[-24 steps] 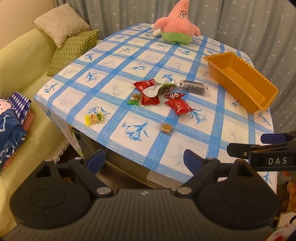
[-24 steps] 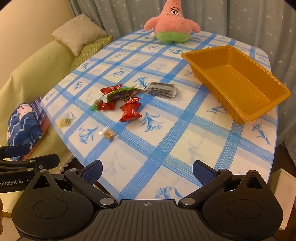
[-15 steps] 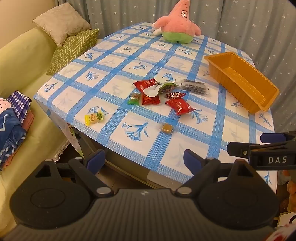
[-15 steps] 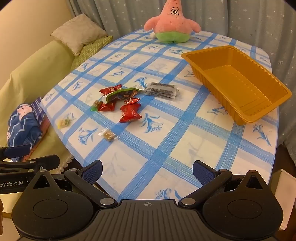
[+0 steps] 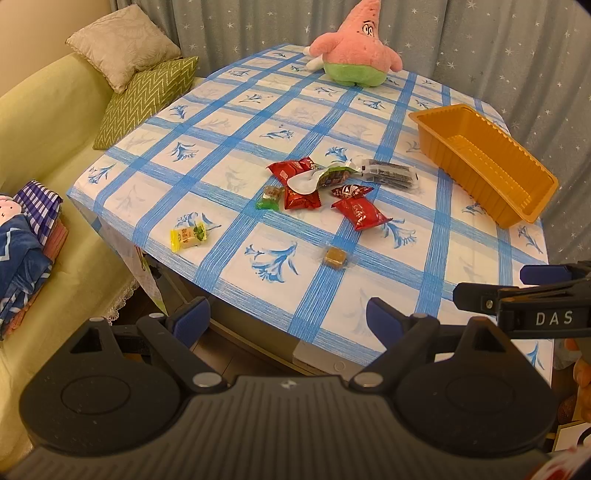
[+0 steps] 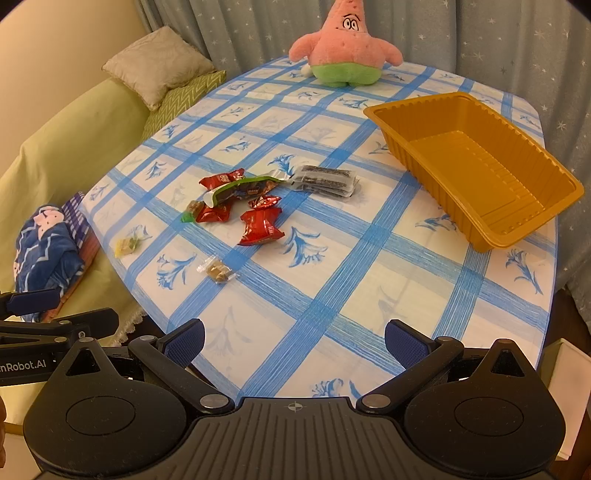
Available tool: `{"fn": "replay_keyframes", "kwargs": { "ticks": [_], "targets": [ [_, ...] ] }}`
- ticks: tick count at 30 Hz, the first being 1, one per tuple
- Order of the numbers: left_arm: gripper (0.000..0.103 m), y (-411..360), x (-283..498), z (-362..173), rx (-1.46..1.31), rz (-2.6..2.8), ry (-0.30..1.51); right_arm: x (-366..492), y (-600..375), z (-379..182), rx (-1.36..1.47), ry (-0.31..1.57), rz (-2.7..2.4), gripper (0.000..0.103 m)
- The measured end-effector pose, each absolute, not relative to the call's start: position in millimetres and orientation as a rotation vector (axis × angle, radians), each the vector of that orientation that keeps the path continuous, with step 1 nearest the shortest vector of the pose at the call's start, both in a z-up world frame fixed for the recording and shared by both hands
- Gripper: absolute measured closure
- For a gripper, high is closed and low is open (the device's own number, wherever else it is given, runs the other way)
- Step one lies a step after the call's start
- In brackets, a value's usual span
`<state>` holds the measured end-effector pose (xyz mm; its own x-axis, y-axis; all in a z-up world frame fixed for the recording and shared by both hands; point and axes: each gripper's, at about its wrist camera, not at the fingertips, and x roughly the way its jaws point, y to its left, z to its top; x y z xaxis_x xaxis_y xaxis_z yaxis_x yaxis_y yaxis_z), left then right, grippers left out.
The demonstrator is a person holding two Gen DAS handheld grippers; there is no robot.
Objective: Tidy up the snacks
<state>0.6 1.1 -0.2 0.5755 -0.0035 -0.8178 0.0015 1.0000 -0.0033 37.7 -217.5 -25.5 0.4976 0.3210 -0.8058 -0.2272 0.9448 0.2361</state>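
Both pairs of tongs hung at the near edge of the tabletop (image 6: 369,266), side by side, each spread wide with nothing between its blue pads: the left tongs (image 5: 288,317) over the near-left corner where the checked cloth dropped away, the right tongs (image 6: 293,339) over the near edge. The snacks lay loose toward the left-middle of the cloth: red packets (image 6: 260,227) bunched with a green-and-white wrapper (image 6: 240,188) lying across them, a dark packet (image 6: 327,181) just beside that on the tray side, a brown candy in clear wrap (image 6: 217,271) nearer the tongs, and a yellow candy (image 5: 187,235) close to the left edge. The orange tray (image 6: 480,173) sat on the right side, its far-right corner near the edge of the cloth, nothing showing inside it. Between tray and snack pile ran a bare strip of cloth. A pink plush star (image 6: 341,48) stood at the far edge by the curtain (image 6: 461,33); a sofa (image 5: 48,122) flanked the left side
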Motion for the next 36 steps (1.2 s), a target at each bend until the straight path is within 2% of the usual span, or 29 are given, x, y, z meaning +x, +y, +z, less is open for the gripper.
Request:
{"fn": "replay_keyframes", "kwargs": {
  "ticks": [36],
  "targets": [
    [0.012,-9,12,3,0.007,-0.018,0.95,40,-222,-21,0.115,0.985,0.315,0.0]
  ]
}}
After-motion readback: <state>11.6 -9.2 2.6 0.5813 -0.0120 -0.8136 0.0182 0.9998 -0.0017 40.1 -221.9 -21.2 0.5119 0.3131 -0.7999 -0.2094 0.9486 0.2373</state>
